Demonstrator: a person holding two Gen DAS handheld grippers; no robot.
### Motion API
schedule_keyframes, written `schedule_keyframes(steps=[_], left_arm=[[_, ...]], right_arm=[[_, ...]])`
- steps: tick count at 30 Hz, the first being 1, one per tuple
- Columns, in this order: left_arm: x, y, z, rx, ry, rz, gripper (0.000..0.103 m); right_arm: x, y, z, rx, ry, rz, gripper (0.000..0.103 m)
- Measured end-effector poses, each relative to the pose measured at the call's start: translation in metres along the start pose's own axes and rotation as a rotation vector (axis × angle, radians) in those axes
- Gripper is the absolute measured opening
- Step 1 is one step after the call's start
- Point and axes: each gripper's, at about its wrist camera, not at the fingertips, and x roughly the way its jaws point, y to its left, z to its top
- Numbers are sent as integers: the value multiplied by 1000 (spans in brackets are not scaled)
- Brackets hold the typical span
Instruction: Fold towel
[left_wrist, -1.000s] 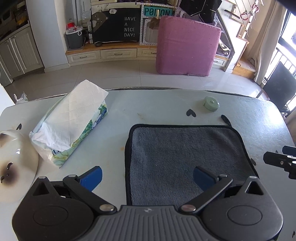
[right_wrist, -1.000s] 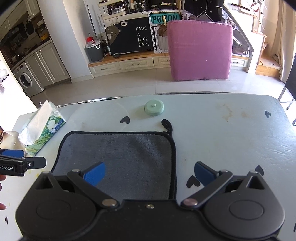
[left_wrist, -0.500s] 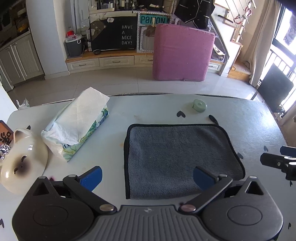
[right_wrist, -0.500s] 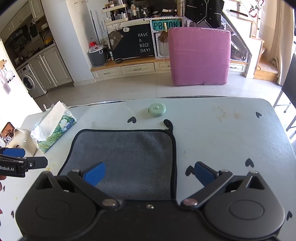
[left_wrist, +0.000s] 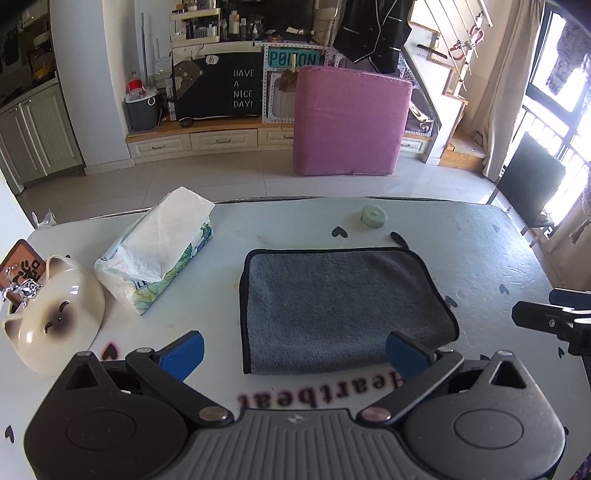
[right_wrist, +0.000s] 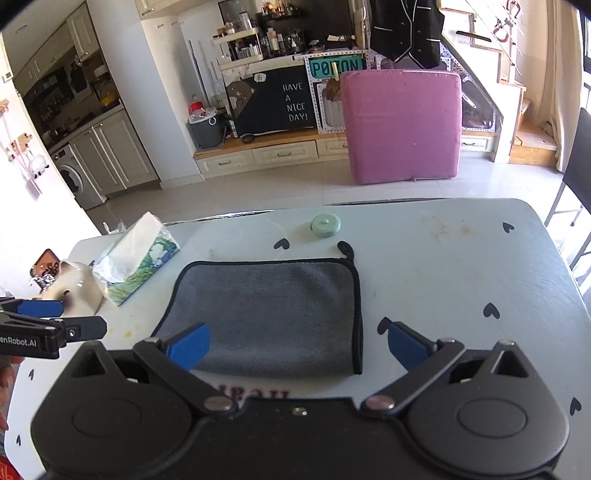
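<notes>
The grey microfibre towel with black piping (left_wrist: 343, 306) is lying flat near the middle of the white heart-patterned desk (left_wrist: 491, 251), its long axis running parallel to the near desk edge. Its black hanging loop (right_wrist: 346, 249) is pointing toward the far desk edge, at the towel's far right corner.

The left gripper (left_wrist: 295, 350) is hovering above the towel's near edge, its blue fingers (left_wrist: 183, 352) spread apart and gripping nothing. The right gripper (right_wrist: 295, 347) is likewise released, straddling the towel's near right corner.

A round pale-green case (right_wrist: 325, 225) is sitting just beyond the loop. A soft tissue pack (left_wrist: 159, 254) and a white ceramic cat figure (left_wrist: 55, 314) are occupying the left desk side. Bare desk surface is extending right of the towel.
</notes>
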Motion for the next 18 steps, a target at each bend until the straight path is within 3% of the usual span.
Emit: schedule_keyframes(steps=[18], left_arm=[[-58,-13,-49,14,-68,-7,103]], right_arm=[[-59,7,-47,-7,-72,22,102]])
